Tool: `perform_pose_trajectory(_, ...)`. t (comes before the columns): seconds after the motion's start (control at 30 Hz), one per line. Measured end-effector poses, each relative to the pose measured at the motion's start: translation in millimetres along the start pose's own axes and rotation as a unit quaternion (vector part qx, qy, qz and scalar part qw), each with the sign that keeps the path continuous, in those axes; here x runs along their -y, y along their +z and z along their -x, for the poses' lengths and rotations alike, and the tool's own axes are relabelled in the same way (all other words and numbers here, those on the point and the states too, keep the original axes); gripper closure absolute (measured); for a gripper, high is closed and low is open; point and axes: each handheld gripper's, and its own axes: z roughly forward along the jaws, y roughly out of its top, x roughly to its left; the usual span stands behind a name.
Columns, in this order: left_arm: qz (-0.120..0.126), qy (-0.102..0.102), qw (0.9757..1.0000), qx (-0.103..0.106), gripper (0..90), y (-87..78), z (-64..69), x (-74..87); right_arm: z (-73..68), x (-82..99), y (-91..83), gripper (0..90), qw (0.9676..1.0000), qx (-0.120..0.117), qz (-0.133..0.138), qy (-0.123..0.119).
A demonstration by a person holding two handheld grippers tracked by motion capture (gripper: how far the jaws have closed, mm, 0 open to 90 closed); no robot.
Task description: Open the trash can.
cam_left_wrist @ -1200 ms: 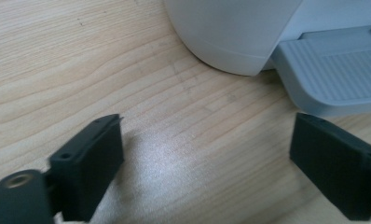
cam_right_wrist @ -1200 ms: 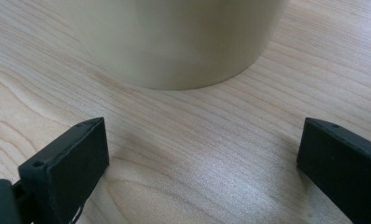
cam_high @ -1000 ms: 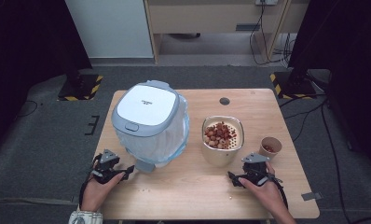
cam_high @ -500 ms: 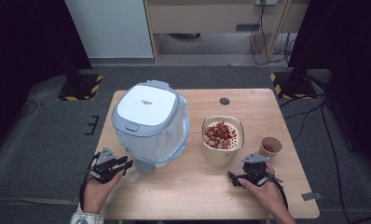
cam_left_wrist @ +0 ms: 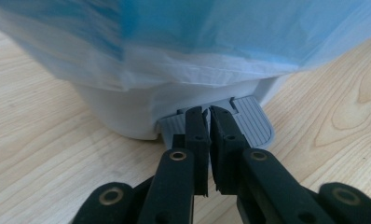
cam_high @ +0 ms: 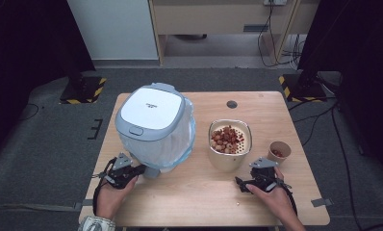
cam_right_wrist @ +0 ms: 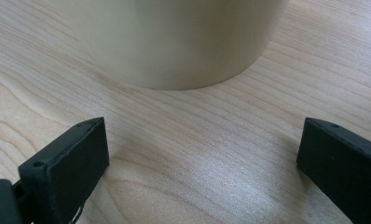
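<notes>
A: Pedal bin (cam_high: 153,125), white lid down, stands on the tabletop (cam_high: 199,202) toward the left edge, a pale blue liner (cam_high: 180,144) hanging over its rim. How are the fingers?

B: The left gripper (cam_high: 140,169) has its 2 jaws drawn almost together, just a thin slit between them, tips over the grey ribbed pedal (cam_left_wrist: 249,122) at the bin's foot. I can't tell whether they press on it.

A: And the right gripper (cam_high: 238,182)?

B: Spread wide, holding nothing, near the front edge and aimed at the cream bowl (cam_high: 229,156) just beyond it.

A: What else is around?

B: The bowl holds red and tan pieces (cam_high: 226,137); a small brown cup (cam_high: 279,150) stands nearer the right edge. A dark round hole (cam_high: 232,104) sits close to the back edge.

A: Which way does the bin face?

B: It stands upright, pedal pointing at the front edge, toward the person's left hand (cam_high: 110,192).
</notes>
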Motion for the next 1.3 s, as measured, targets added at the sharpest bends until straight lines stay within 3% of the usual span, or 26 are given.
perform_pose_trajectory(0.07, -0.009, 0.008, 0.9999, 0.000, 86.2, 3.3, 1.8, 0.6, -0.1, 0.0, 0.0, 2.4, 1.0000, 0.000, 0.000, 0.001)
perform_pose_trajectory(0.57, -0.017, 0.029, 0.9990, -0.029, 89.8, 8.4, 9.7, 2.2, -0.4, 0.5, -0.4, 2.4, 1.0000, 0.000, 0.000, 0.002)
perform_pose_trajectory(1.3, -0.043, 0.028, 0.9985, -0.022, 90.0, 18.2, 7.0, 4.7, -0.4, 0.7, -0.9, 2.4, 1.0000, 0.000, -0.001, 0.002)
